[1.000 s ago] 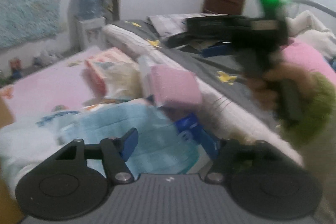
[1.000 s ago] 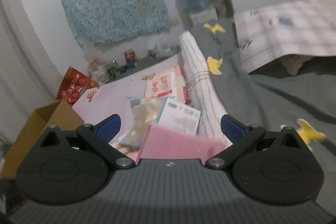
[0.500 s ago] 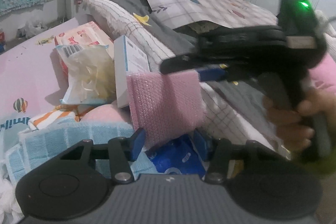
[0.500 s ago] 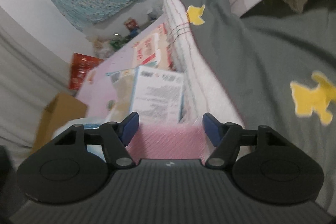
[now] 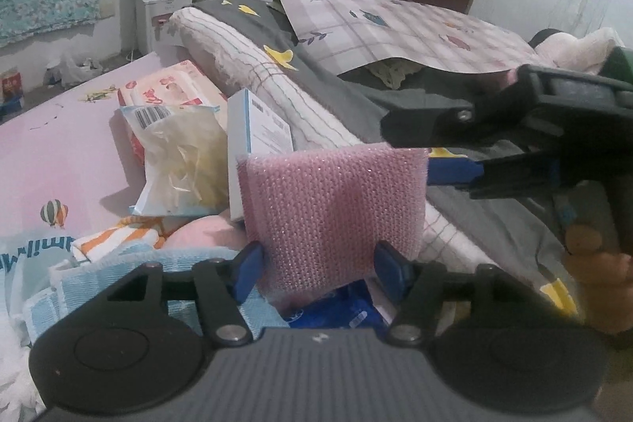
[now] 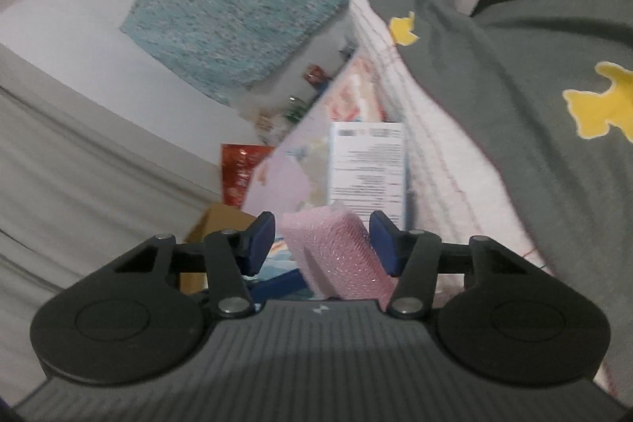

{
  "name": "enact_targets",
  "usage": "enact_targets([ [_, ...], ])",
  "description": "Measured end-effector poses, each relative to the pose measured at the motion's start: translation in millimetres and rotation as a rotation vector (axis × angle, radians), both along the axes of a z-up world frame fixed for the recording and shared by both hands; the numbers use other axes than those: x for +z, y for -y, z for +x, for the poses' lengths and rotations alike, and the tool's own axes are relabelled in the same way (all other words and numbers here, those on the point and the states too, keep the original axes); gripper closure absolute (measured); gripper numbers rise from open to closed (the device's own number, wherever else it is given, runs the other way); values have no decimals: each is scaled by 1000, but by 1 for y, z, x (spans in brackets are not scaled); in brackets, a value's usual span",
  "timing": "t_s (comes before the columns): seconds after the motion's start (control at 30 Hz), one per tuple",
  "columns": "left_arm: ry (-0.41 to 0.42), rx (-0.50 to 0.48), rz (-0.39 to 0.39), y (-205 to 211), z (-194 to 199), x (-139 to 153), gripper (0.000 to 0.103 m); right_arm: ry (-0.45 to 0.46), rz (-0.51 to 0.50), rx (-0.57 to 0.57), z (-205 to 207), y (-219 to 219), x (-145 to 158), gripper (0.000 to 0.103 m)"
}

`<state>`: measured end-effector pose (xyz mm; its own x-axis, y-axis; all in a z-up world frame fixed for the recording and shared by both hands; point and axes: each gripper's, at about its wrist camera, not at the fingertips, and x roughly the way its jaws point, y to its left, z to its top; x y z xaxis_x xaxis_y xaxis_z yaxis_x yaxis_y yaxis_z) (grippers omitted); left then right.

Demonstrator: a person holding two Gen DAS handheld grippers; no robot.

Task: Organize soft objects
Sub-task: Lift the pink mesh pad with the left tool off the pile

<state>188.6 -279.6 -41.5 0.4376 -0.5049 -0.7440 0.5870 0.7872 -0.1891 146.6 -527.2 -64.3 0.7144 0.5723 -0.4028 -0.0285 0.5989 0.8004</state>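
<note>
Sponge (image 5: 332, 212), pink and mesh-covered, stands upright above the cluttered bed (image 5: 59, 145), just in front of a white box (image 5: 261, 133). Left tool (image 5: 318, 262) straddles its lower edge, blue pads at both sides; whether they press cannot be told. Right tool (image 6: 322, 242), whose jaws have just been closing, brackets the upper right corner: one pad (image 6: 381, 240) touches, the other stands clear, so no grip yet. Judged light, soft and springy, with a rough mesh unlikely to slip, the sponge should tolerate firm pinching; hold across the flat faces near mid-body, since corners would fold.
</note>
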Motion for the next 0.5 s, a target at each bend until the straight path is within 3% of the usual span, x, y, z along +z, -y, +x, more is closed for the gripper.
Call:
enact_targets([
  [0.13,-11,12,-7,-9,-5,5,40,32,23,13,-17,-11,13,52],
  [0.3,-3,16,-4,-36,-23,13,33,66,21,72,-38,-44,24,53],
  [0.5,-26,58,32,-70,-43,12,32,33,32,80,-64,-79,9,53],
])
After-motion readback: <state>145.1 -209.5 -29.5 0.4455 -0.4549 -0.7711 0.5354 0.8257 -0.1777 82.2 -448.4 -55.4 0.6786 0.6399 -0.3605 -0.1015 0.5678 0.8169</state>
